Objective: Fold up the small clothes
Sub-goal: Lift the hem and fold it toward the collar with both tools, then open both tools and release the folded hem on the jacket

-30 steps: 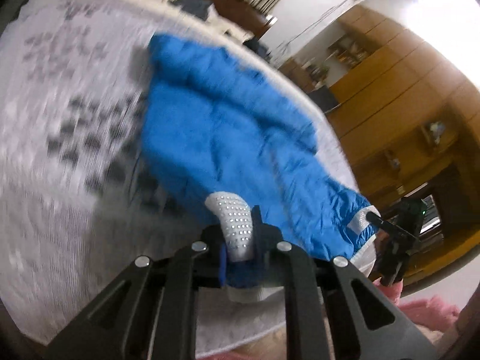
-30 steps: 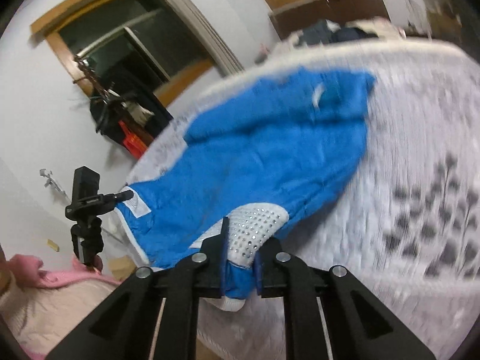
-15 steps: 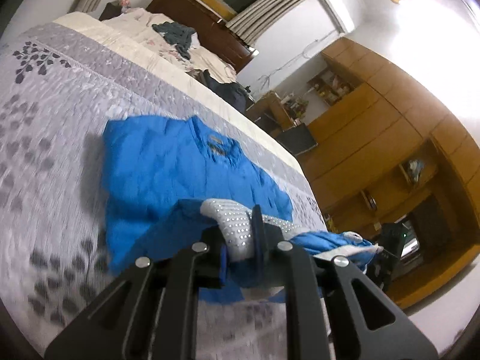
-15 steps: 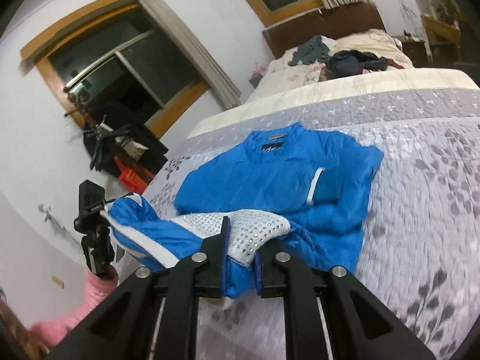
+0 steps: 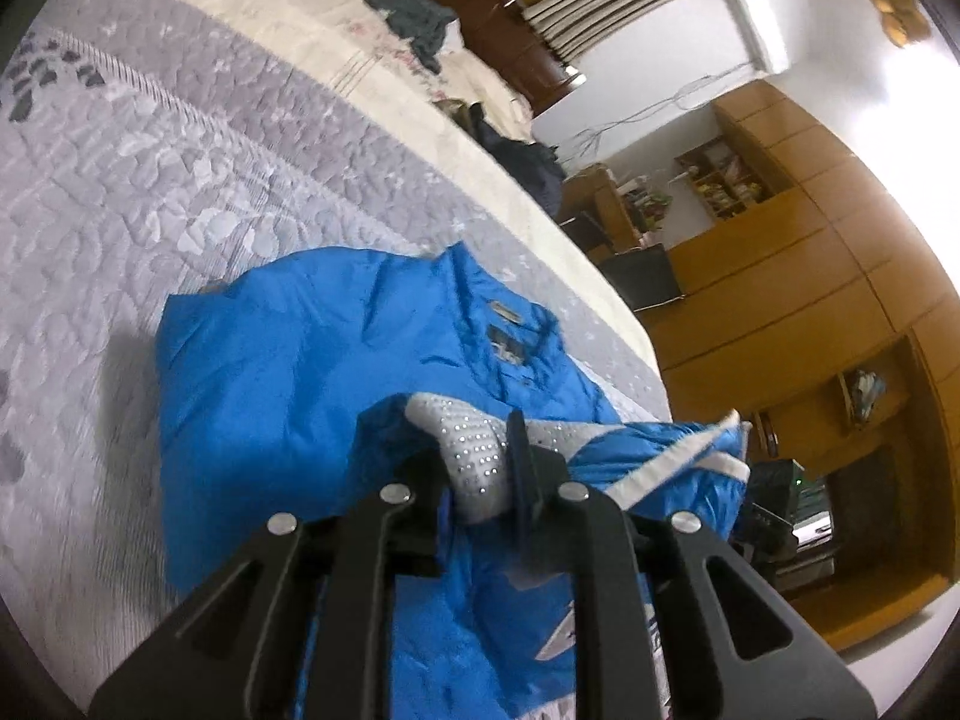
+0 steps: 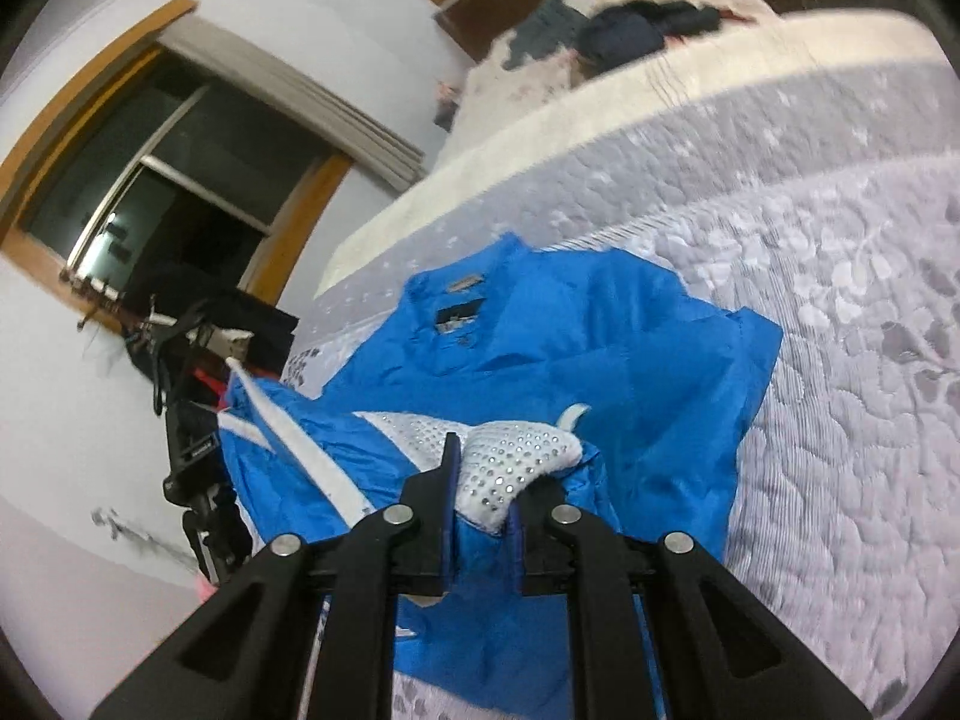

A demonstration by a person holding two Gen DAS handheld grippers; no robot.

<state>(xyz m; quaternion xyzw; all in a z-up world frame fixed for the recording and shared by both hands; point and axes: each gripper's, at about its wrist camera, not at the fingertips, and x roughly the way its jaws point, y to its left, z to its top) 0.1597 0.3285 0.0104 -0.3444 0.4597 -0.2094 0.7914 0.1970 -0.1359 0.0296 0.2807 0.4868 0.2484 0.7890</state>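
- The blue jacket is spread on the quilted bedspread, collar end far ahead of both grippers, with its sides apparently already turned in.
- The bottom hem, marked by a white studded panel, is raised off the bed and is carried over the jacket's lower part, so the bottom-to-top fold is judged to be under way but not finished.
- What is left, as a judgement: the hem is to be laid down nearer the collar, released, and the fold flattened.
- The left gripper is closed onto the hem, the studded fabric being pinched between its jaws; the jacket body lies ahead of it and to its left.
- The right gripper is likewise clamped on the hem, with the jacket body ahead and to its right.
- Both grippers are held above the bed, angled forward and slightly downward toward the collar, the hem stretched between them.
- Other clothes lie far ahead near the headboard, untouched.
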